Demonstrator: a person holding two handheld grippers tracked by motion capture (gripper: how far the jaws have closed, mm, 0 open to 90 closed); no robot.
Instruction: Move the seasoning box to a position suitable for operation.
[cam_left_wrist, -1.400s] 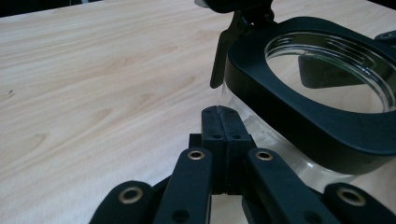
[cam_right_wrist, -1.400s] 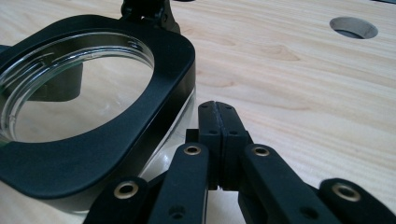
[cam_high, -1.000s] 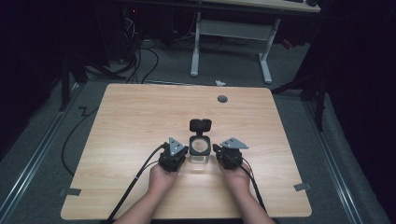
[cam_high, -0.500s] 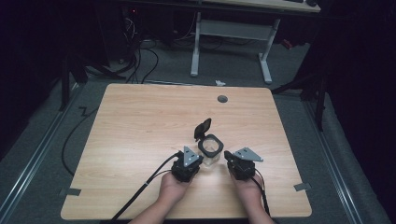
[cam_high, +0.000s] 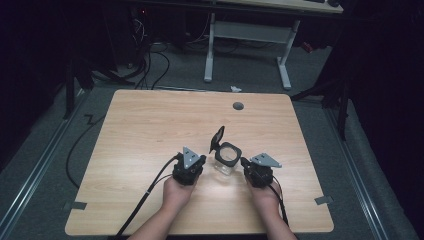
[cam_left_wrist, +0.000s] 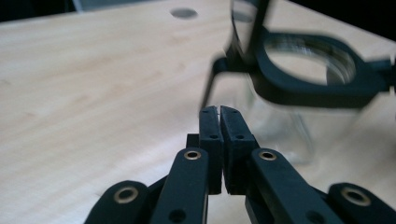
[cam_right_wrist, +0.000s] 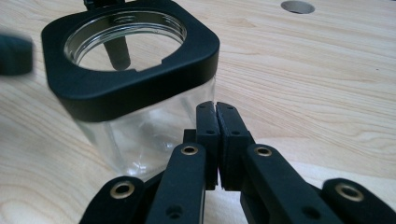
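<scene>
While the left tool (cam_high: 189, 167) rests low on the worktop (cam_high: 150, 125), its two black jaws are pressed flat together with nothing between them, as the left gripper view (cam_left_wrist: 218, 122) shows. A black cable (cam_high: 145, 192) trails from it back toward the near edge, and a hand (cam_high: 176, 192) holds it from behind.

Just right of that tool stands the jar (cam_high: 226, 159), a clear square-sided container with a black collar (cam_high: 228, 153) around a round mouth. Its black lid (cam_high: 217, 138) is swung up on the left side of the collar, tilted open over the worktop. In the left gripper view the jar (cam_left_wrist: 289, 116) sits ahead and to the right of the closed jaw tips, near them but apart.

Right of the jar lies the right tool (cam_high: 258, 170), held by the other hand (cam_high: 265, 197). Its jaws are also closed on nothing, seen in the right gripper view (cam_right_wrist: 217, 121). There the jar (cam_right_wrist: 140, 126) stands just beside the tips, ahead and to their left; whether glass and jaw touch cannot be told.

So the jar is between the two tools, at the worktop's near middle. Farther back, a round hole (cam_high: 238, 106) sits near the far edge.
</scene>
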